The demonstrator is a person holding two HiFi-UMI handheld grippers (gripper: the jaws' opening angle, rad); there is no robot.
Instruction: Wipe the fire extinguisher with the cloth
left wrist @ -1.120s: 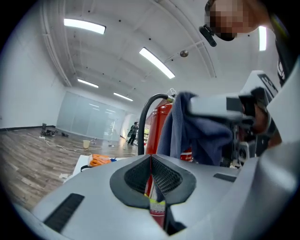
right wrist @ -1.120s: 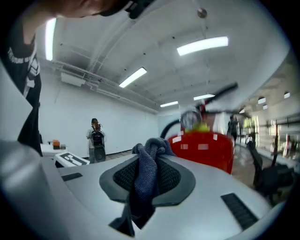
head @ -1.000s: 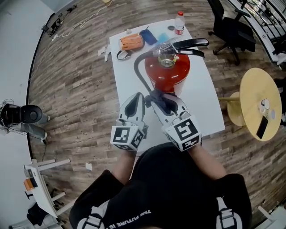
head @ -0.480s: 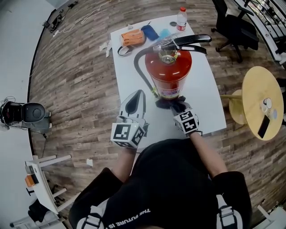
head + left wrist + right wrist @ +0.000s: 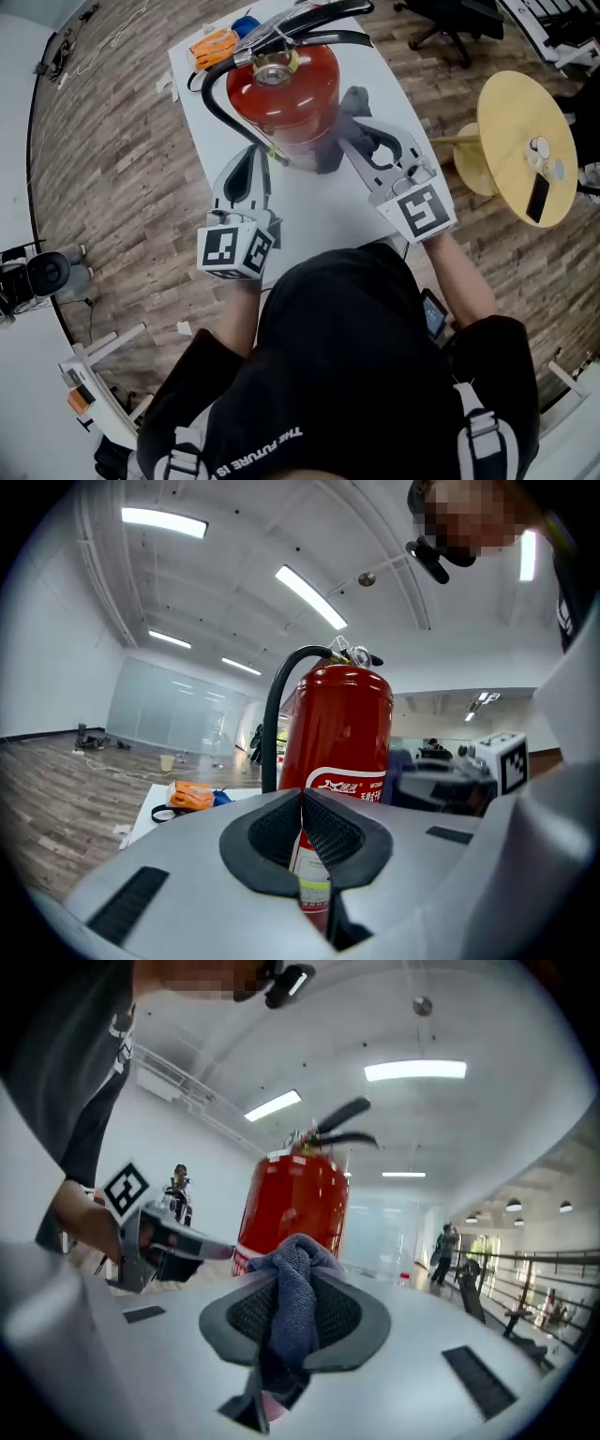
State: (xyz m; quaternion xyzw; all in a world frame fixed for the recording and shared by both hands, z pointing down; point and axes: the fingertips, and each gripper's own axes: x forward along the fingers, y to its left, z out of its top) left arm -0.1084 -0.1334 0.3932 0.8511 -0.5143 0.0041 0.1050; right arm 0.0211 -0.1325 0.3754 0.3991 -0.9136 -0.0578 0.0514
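A red fire extinguisher (image 5: 281, 89) with a black hose (image 5: 217, 103) stands upright on the white table (image 5: 319, 211). My right gripper (image 5: 356, 127) is shut on a grey-blue cloth (image 5: 345, 111) and holds it against the cylinder's right side. In the right gripper view the cloth (image 5: 298, 1274) bulges out between the pads, with the extinguisher (image 5: 295, 1208) just behind it. My left gripper (image 5: 251, 159) is shut and empty, pointing at the cylinder's lower left. The left gripper view shows the extinguisher (image 5: 342, 733) close ahead of the left gripper (image 5: 302, 808).
An orange item (image 5: 214, 45) and a blue object (image 5: 246, 25) lie at the table's far end. A round yellow side table (image 5: 511, 131) with a phone on it stands at the right. An office chair (image 5: 450, 19) is beyond, on the wood floor.
My right gripper has lifted the cloth from the extinguisher's base up to its right side. The left gripper has stayed shut near the lower left. The head view has shifted forward.
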